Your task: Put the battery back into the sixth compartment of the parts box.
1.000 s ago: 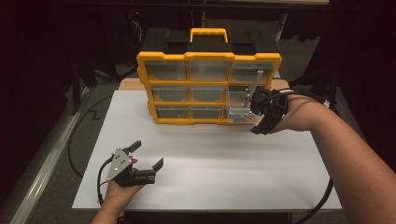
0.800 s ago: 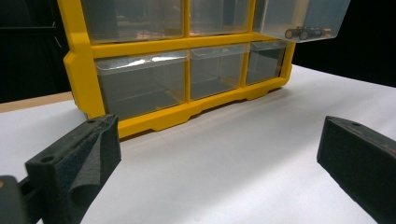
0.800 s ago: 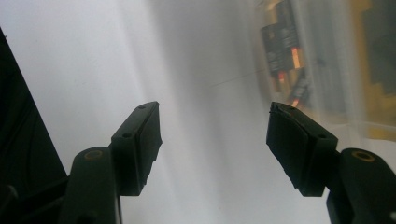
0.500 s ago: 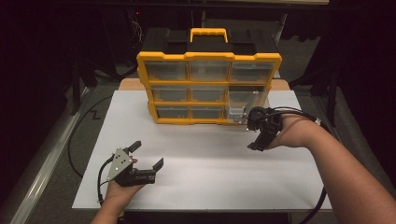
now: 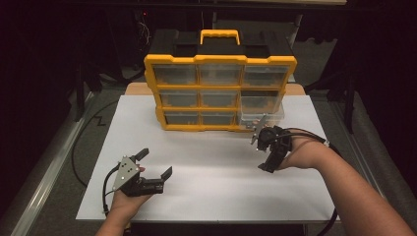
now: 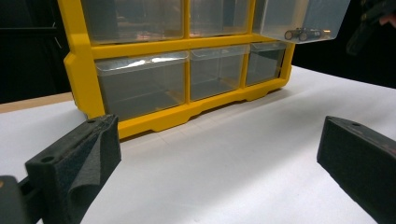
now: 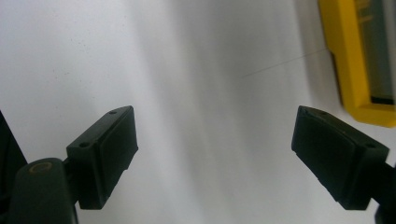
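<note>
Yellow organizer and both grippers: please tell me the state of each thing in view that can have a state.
yellow organizer: upright on the white sheet.
pulled drawer: right column, slid out toward the person, a small dark part inside.
other drawers: pushed in.
left gripper: open, nothing between the jaws.
right gripper: open, just been opening, nothing between the jaws, pointing down at the sheet.

The organizer (image 5: 220, 93) has a yellow frame, a black top and clear drawers (image 5: 261, 114). At six o'clock from it, the white sheet (image 5: 211, 167) carries both black grippers.
</note>
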A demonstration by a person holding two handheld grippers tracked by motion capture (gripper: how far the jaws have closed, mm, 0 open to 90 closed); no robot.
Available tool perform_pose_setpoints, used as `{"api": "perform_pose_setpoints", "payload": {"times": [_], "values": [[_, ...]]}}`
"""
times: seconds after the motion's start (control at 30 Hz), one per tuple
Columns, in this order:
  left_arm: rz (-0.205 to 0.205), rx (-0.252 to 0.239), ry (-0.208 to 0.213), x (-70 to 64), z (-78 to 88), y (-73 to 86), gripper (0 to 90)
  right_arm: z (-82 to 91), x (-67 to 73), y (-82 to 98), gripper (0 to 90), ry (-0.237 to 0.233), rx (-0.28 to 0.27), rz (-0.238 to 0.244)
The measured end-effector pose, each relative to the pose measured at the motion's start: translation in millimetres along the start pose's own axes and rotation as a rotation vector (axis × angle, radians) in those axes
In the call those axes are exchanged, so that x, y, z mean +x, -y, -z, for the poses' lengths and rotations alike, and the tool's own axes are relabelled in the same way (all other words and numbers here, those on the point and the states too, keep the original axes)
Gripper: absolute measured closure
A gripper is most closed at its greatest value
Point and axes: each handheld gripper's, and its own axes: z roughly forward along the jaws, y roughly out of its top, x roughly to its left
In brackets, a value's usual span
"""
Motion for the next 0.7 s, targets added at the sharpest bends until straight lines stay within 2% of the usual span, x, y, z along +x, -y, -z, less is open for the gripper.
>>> {"api": "perform_pose_setpoints", "payload": {"times": [0.1,0.27,0.6,0.7], "values": [[0.002,-0.001,-0.001,0.3,0.3,-0.1,0.7,-11.5,3.8,1.7,13.3,-0.002,0.009,0.01],[0.001,0.0,0.0,0.1,-0.2,0.0,0.7,-28.8,9.7,5.7,12.0,-0.036,0.024,-0.003],[0.001,-0.001,0.0,0.2,0.4,-0.1,0.7,-63.8,21.6,12.7,1.1,-0.082,0.048,-0.003],[0.001,-0.001,0.0,0.3,0.5,-0.1,0.7,-71.7,24.5,15.3,1.1,-0.077,0.038,-0.006]]}}
